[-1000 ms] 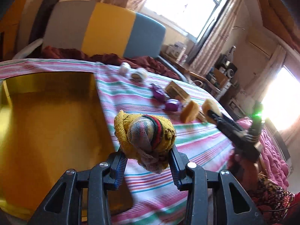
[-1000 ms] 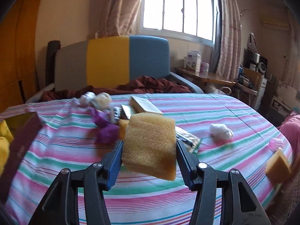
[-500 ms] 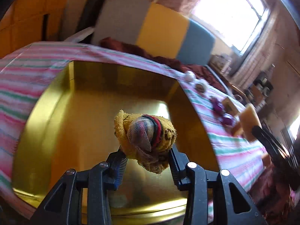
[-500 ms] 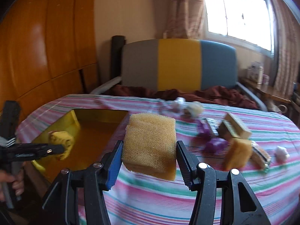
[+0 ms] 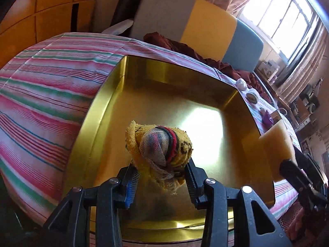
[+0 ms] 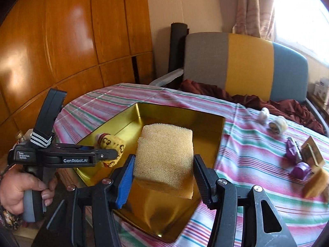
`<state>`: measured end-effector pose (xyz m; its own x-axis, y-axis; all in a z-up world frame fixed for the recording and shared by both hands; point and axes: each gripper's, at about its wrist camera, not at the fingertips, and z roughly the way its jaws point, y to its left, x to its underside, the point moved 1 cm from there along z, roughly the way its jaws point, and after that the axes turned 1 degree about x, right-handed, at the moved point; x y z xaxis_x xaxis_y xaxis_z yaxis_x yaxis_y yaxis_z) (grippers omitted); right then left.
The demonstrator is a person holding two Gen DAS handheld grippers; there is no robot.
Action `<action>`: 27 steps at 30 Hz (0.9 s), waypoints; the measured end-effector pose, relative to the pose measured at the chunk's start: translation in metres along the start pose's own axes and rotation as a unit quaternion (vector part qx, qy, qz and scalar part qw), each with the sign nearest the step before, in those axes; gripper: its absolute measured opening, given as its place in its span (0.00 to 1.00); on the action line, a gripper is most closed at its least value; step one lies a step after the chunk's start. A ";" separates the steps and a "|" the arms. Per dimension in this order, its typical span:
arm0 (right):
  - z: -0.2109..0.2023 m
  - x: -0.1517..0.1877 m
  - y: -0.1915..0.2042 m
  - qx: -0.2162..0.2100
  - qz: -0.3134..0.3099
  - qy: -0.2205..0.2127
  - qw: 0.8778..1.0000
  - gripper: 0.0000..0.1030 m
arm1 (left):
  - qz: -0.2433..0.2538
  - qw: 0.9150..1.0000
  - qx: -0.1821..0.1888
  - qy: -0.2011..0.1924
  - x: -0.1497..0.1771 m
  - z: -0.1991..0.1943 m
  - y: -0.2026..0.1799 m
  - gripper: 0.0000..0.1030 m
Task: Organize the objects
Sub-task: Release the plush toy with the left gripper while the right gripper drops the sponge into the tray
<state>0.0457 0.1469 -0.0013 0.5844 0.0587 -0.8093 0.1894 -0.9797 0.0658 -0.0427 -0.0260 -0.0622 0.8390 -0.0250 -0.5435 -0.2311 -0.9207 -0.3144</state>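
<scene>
A shiny gold tray [image 5: 115, 94] [image 6: 218, 138] lies on the striped tablecloth. My left gripper [image 5: 160, 175] is shut on a rolled yellow cloth bundle [image 5: 160, 150] with a red and black band, held over the tray's near half. In the right wrist view that left gripper [image 6: 112, 156] reaches in from the left with the cloth bundle [image 6: 111, 144], a hand on its handle. My right gripper [image 6: 163, 170] is shut on a yellow sponge block [image 6: 164, 152], hovering above the tray's near right part. The same sponge block [image 5: 275, 150] shows at the tray's right edge in the left wrist view.
Small items lie on the cloth right of the tray: two round white pieces [image 6: 275, 123], purple objects [image 6: 296, 160], a small box [image 6: 312, 152] and another sponge [image 6: 314, 183]. A grey, yellow and blue chair [image 6: 246, 65] stands behind the table. Wood panelling [image 6: 61, 41] fills the left.
Both grippers swung left, from over the striped cloth to over the gold tray, each still gripping its object. The tray now fills the middle of both views.
</scene>
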 end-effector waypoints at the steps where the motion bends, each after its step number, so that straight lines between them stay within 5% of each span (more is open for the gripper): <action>1: 0.002 0.001 0.003 0.000 0.001 0.003 1.000 0.55 | 0.000 1.000 -0.005 -0.001 0.000 -0.001 0.001 0.40; 7: 0.011 0.006 0.007 -0.006 0.010 0.014 1.000 0.55 | -0.013 0.998 -0.055 -0.008 -0.001 -0.008 0.005 0.48; 15: 0.016 0.008 0.009 -0.008 0.012 0.023 1.000 0.55 | -0.080 0.996 -0.011 -0.022 -0.004 -0.021 0.020 0.52; 19: 0.019 0.008 0.014 -0.012 0.007 0.025 1.000 0.55 | -0.106 0.992 0.009 -0.066 -0.006 -0.037 0.025 0.52; 23: 0.025 0.005 0.023 -0.018 -0.005 0.030 0.999 0.55 | -0.113 0.984 -0.023 -0.134 -0.005 -0.061 0.024 0.54; 27: 0.039 0.003 0.033 -0.031 -0.005 0.052 0.998 0.55 | -0.127 0.978 -0.037 -0.159 -0.006 -0.070 0.030 0.55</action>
<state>0.0226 0.1076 -0.0246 0.6600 0.0901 -0.7459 0.2412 -0.9656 0.0968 -0.0200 -0.0809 -0.0143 0.6664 0.3204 -0.6733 0.0109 -0.9071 -0.4209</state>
